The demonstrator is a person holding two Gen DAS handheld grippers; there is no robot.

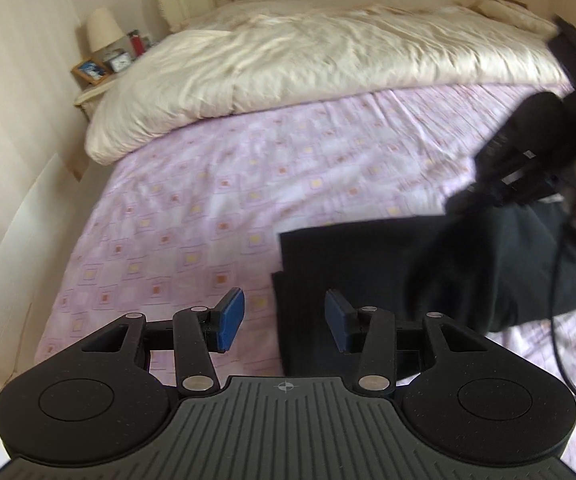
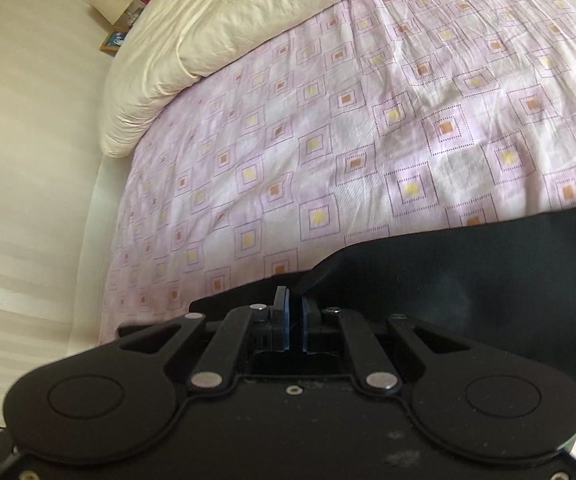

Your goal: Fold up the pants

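On the near part of the bed, the pants [image 1: 388, 264] lie dark and partly folded, one flat layer stacked on another with squared corners toward the left, while the right portion is lifted off the sheet [image 1: 215, 184]. That raised part hangs from the right gripper [image 2: 294, 322], whose blue fingers [image 2: 285, 320] stand almost together with a fold of the dark cloth pinched at their tips; from the left wrist view this gripper shows only as a blurred dark shape at the right edge. The left gripper [image 1: 283, 316] hovers beside the folded corner, its fingers [image 1: 231, 318] about half open with nothing between them.

The cloth looks soft, light and limp, so I judge it will drape and sag wherever it is unsupported, and a single pinch will let the free edge droop. Taking hold at a corner or along a hem should keep the layers square; the free corner near the left gripper seems the sensible spot. Beyond the pants, the patterned lilac sheet runs up to a cream duvet [image 1: 308, 64], with a lamp [image 1: 103, 28] on the nightstand [image 1: 89, 94] at the far left.
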